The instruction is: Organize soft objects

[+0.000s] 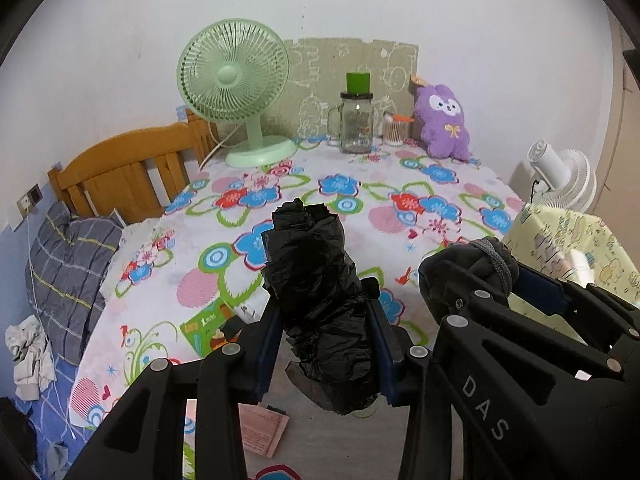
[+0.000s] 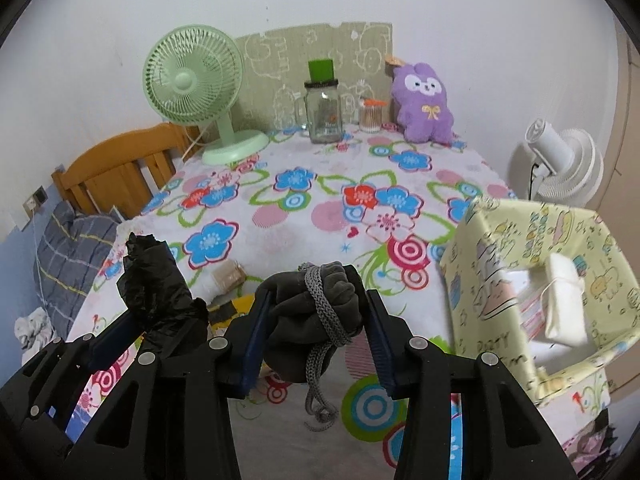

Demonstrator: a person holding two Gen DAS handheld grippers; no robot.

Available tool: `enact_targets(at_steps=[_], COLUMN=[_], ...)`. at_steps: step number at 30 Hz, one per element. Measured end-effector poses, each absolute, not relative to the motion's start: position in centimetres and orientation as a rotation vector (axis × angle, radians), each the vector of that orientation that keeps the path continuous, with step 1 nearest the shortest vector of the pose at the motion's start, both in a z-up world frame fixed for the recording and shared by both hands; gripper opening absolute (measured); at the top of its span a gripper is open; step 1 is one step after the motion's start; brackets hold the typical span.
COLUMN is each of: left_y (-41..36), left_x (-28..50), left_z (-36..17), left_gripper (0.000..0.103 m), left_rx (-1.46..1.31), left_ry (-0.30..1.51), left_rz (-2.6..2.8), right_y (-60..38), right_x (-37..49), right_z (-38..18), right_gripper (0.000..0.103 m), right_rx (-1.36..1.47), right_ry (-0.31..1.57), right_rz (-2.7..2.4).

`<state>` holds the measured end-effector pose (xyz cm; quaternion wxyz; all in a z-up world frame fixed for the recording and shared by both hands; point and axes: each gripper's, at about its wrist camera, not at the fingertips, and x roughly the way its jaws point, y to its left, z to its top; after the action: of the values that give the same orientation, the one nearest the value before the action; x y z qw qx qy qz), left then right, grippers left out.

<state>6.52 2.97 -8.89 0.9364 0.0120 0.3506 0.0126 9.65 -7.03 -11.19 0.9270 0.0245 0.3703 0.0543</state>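
The left tool [image 1: 324, 320] clamps a light, crinkly bag roll [image 1: 316, 280] mid-length, and the right tool [image 2: 316, 320] clamps a soft pouch [image 2: 308, 316] beside its cord.

Green fan [image 1: 234, 80], glass jar [image 1: 356, 122] & white fan [image 1: 564, 174] at table's back.

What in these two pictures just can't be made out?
- What the black plastic bundle wraps: the plastic hides it in both views.
- What the grey pouch contains: tied with cord.
- The yellow box bottom: its wall blocks it in the right view.
- The jar label: too small.
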Motion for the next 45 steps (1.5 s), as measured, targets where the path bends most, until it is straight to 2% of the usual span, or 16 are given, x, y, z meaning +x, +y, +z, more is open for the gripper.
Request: enact_targets(at_steps=[21,45], left_y=[1.2,-3.2], left_x=[5.0,5.4], left_z=[-2.9,-1.5], left_gripper=[0.042,0.042], left_rx=[0.037,0.041], left_ry=[0.577,0.544], left_rz=[-0.014,-0.106], right_y=[-8.8,-13.4], right_x=[7.5,7.0], right_z=[-4.6,-2.6], right_gripper=[0.048,0.048], right_rx=[0.063,0.037], right_ry=[0.614,0.56], right_rz=[0.116,0.063])
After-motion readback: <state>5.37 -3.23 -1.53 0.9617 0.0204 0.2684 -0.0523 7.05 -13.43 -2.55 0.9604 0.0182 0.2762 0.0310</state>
